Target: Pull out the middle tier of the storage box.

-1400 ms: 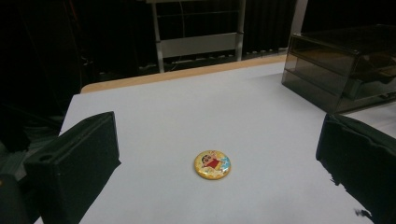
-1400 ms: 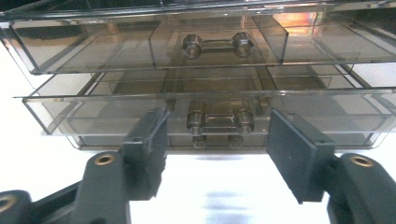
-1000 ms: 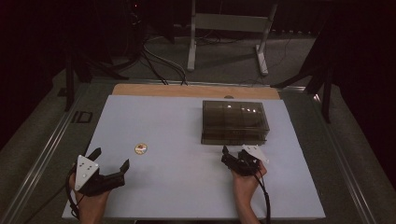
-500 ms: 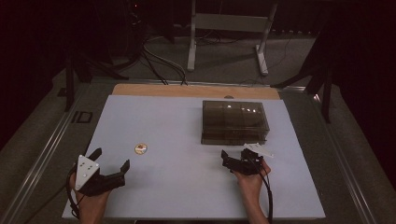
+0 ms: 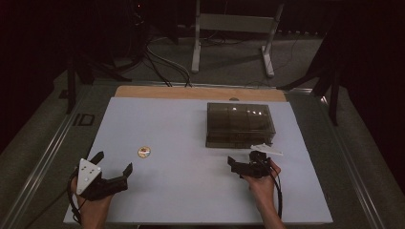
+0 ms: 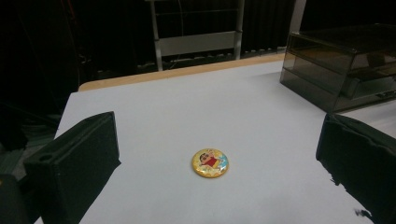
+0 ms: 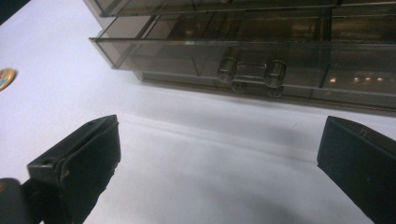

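We see a table (image 5: 191, 200) w/ a white top and a bare wood strip (image 5: 191, 92) along its far edge. On it, right of centre toward the far side, sits a smoky clear drawer box (image 5: 240, 125). A round cartoon badge (image 5: 144, 151) lies flat at left-centre, well apart from the box.

White desk (image 5: 181, 191), wood strip (image 5: 191, 93) along far edge. Grey metal frame (image 5: 229, 28) on floor beyond desk. Black cables (image 5: 162, 67) trail across floor near frame. Dark stand legs (image 5: 329, 81) right of desk. Dim, dark surroundings.
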Demonstrator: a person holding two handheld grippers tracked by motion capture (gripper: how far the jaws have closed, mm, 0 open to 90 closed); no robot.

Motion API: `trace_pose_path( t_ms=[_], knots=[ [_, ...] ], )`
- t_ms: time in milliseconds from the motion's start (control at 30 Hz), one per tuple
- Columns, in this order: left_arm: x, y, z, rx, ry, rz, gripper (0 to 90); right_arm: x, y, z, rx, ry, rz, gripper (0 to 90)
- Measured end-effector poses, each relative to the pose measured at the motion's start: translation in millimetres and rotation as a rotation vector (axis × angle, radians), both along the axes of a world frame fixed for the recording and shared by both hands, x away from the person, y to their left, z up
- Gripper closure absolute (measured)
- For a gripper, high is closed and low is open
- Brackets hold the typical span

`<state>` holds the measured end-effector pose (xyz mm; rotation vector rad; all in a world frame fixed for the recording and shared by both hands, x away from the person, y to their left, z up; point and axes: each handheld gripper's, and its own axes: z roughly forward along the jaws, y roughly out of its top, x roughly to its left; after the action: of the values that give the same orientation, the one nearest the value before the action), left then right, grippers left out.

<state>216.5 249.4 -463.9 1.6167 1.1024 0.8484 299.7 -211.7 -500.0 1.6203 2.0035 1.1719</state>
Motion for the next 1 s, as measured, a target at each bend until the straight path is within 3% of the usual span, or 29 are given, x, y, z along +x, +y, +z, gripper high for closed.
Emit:
trace_pose_path(
  t_ms=[600, 1000],
  knots=[
    [0.4, -0.8, -0.3, 0.002, 0.003, -0.002, 0.7, 2.3, 1.8, 14.6, -0.056, 0.083, 0.139, 0.0],
    [0.7, -1.2, -0.6, 0.003, 0.004, -0.004, 0.7, 7.7, 2.8, 28.2, -0.094, 0.072, 0.23, 0.0]
  ],
)
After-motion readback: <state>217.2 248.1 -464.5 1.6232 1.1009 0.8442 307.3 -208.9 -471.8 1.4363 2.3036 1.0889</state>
